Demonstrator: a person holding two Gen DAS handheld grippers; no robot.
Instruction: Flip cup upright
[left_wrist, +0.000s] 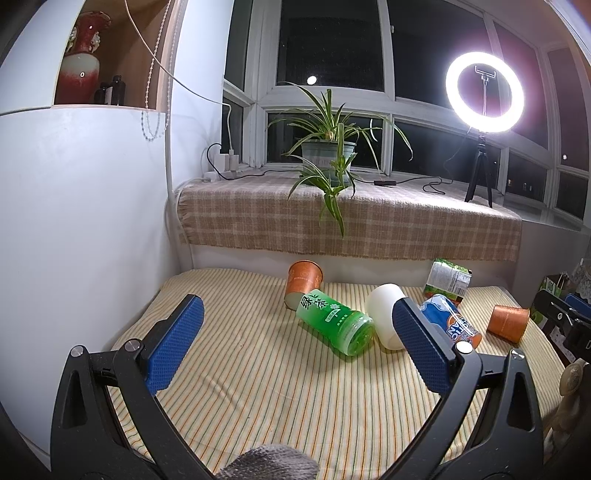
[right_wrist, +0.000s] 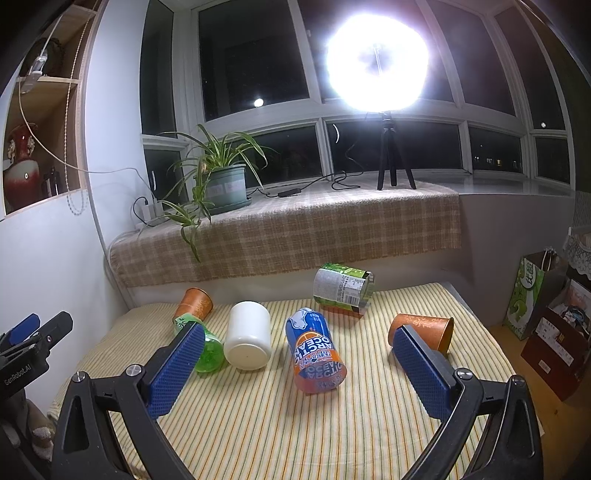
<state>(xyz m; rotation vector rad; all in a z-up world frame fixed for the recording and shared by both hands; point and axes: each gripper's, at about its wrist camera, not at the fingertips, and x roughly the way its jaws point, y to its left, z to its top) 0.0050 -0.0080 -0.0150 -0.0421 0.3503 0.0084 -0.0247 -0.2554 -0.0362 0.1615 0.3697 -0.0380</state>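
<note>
Both tongs are hanging wide open over the striped surface (left_wrist: 258, 387), gripping nothing.

Left tongs (left_wrist: 299, 343): blue pads spread far apart, w/ the green bottle (left_wrist: 334, 323) lying on its side between them, further out. White cup (left_wrist: 384, 317) is lying on its side just inside the right-hand pad, which is covering part of it; can't tell if it's touching the green bottle next to it. Orange-and-blue can (left_wrist: 448, 321) is lying just past that same pad, outer side. Copper cup (left_wrist: 304, 282) is sitting beyond the bottle, toward the back edge, leaning – mouth down, far as I can tell. A 2nd copper cup (left_wrist: 508, 323) is lying on its side well off to the right of these tongs. Green-label can (left_wrist: 448, 278) is lying at the back right.

Right tongs (right_wrist: 299, 345): also gaping. White cup (right_wrist: 248, 336) and orange-and-blue can (right_wrist: 316, 350) are both lying between the pads, cup nearer the left pad, flat base facing the camera. Green bottle (right_wrist: 210, 350) is peeking from behind the left pad. 2nd copper cup (right_wrist: 424, 328) is lying on its side just behind the right pad, mouth pointing right. Green-label can (right_wrist: 341, 286) is further ahead.

Left tongs (right_wrist: 26, 343) are showing at the left edge of the right wrist view.
</note>
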